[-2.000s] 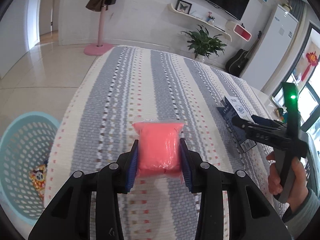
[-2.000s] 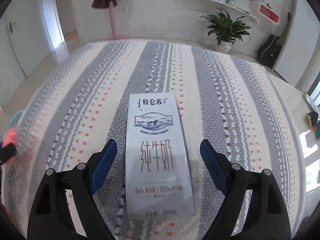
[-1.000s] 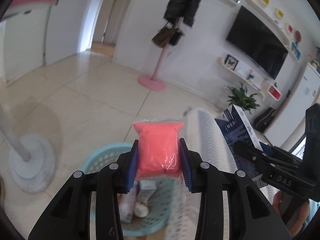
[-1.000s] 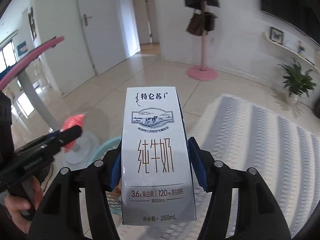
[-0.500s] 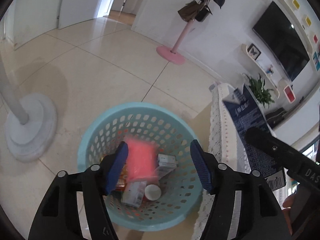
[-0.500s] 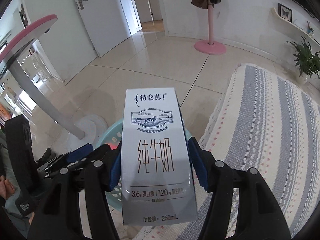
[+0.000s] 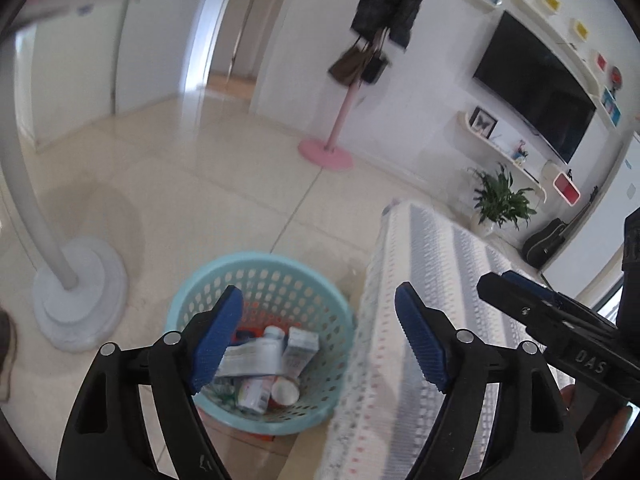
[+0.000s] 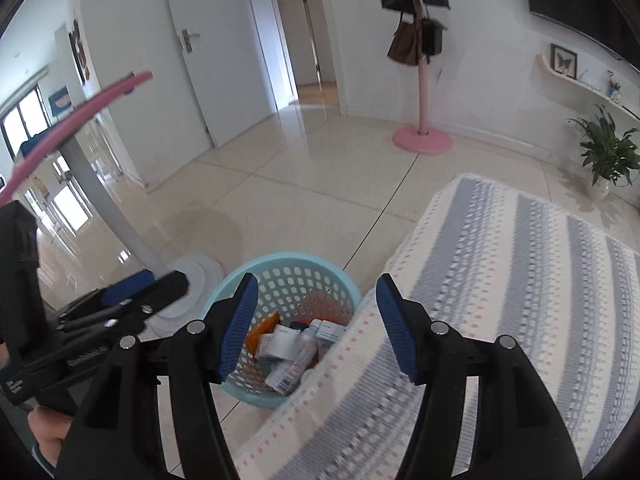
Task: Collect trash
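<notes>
A light blue perforated basket [image 7: 256, 268] stands on the floor beside the striped table; it also shows in the right wrist view [image 8: 280, 266]. Several cartons, bottles and wrappers lie in it, among them a white milk carton [image 8: 280, 344]. My left gripper [image 7: 318, 340] is open and empty above the basket. My right gripper [image 8: 316, 320] is open and empty above the basket's right rim and the table edge. The right gripper shows at the right of the left wrist view [image 7: 560, 320], the left one at the left of the right wrist view [image 8: 120, 300].
The table with a grey-and-white striped cloth [image 8: 500, 300] lies to the right. A white round lamp base with a curved pole [image 7: 76, 292] stands left of the basket. A pink coat stand [image 8: 422, 136] and a potted plant [image 8: 604, 156] are farther back on the tiled floor.
The pink packet dropped from my left gripper into the basket, then the milk carton left my right gripper, which has opened. Both grippers have tilted up a little.
</notes>
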The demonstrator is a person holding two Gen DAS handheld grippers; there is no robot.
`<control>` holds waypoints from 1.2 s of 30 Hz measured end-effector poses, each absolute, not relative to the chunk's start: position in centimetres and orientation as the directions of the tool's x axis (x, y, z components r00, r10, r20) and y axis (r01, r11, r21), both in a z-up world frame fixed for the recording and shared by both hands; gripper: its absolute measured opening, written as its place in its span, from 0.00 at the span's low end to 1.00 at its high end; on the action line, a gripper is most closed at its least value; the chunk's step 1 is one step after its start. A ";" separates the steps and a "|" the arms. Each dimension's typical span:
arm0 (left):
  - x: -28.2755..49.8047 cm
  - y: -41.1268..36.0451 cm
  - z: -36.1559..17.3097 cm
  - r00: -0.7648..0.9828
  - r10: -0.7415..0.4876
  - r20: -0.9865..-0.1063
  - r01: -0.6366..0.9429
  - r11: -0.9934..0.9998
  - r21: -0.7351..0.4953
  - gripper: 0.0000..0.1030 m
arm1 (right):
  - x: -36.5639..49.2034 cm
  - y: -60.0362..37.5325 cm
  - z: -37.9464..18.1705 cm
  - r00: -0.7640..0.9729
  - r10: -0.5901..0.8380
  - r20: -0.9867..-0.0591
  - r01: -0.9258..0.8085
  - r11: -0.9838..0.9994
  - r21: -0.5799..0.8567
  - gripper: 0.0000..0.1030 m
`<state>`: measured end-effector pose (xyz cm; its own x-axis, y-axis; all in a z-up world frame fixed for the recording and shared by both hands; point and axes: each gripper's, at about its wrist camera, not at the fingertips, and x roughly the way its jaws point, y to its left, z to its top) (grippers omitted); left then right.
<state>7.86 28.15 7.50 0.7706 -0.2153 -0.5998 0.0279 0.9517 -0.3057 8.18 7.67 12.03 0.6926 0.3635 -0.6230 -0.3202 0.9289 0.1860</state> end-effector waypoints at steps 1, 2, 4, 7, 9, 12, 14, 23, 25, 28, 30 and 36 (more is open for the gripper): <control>7.1 27.3 8.1 0.782 -0.204 -0.589 0.031 0.956 -0.290 0.74 | 7.5 6.9 12.3 0.706 0.360 -0.610 -0.320 0.930 0.179 0.56; 6.1 26.3 8.8 0.796 -0.189 -0.575 0.032 0.962 -0.271 0.76 | 6.5 6.0 12.6 0.723 0.354 -0.593 -0.317 0.933 0.170 0.60; 4.1 24.4 9.7 0.829 -0.146 -0.539 0.019 0.972 -0.235 0.80 | 4.7 4.2 12.8 0.753 0.347 -0.559 -0.309 0.937 0.165 0.66; 1.4 21.6 9.3 0.869 -0.056 -0.491 -0.042 0.982 -0.186 0.86 | 1.9 1.8 12.0 0.822 0.265 -0.504 -0.247 0.963 0.105 0.66; 0.2 20.4 8.7 0.887 0.019 -0.460 -0.089 0.987 -0.131 0.86 | 0.0 0.0 10.9 0.875 0.192 -0.445 -0.179 0.981 0.072 0.66; -1.4 17.7 7.4 0.919 0.104 -0.381 -0.142 0.987 -0.072 0.87 | -1.9 -1.7 8.7 0.926 0.084 -0.369 -0.093 0.996 -0.007 0.68; -1.8 16.7 7.0 0.932 0.125 -0.342 -0.154 0.986 -0.060 0.89 | -2.2 -2.3 7.3 0.932 0.070 -0.356 -0.086 0.996 -0.029 0.72; -1.4 13.5 3.6 0.923 0.218 -0.316 -0.230 0.973 0.000 0.93 | -0.8 -4.5 1.9 0.915 0.097 -0.392 -0.096 0.995 0.023 0.72; -1.3 13.5 2.8 0.927 0.208 -0.312 -0.222 0.975 -0.010 0.93 | -1.2 -4.6 1.9 0.916 0.112 -0.385 -0.106 0.994 0.036 0.72; -1.0 13.4 2.1 0.918 0.209 -0.336 -0.228 0.974 -0.016 0.93 | -1.4 -4.4 1.7 0.918 0.112 -0.380 -0.110 0.994 0.026 0.72; -0.7 13.2 1.9 0.912 0.208 -0.353 -0.225 0.974 -0.009 0.93 | -1.5 -4.4 1.7 0.921 0.110 -0.374 -0.108 0.994 0.026 0.72; -0.8 12.9 1.6 0.917 0.193 -0.351 -0.208 0.978 -0.008 0.93 | -1.4 -5.0 1.8 0.919 0.104 -0.381 -0.091 0.994 0.054 0.72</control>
<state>-0.84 12.91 1.62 0.9165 0.1925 -0.3506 -0.2085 0.9780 -0.0080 -1.37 -5.02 1.76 0.9186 0.1043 -0.3813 -0.0907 0.9944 0.0536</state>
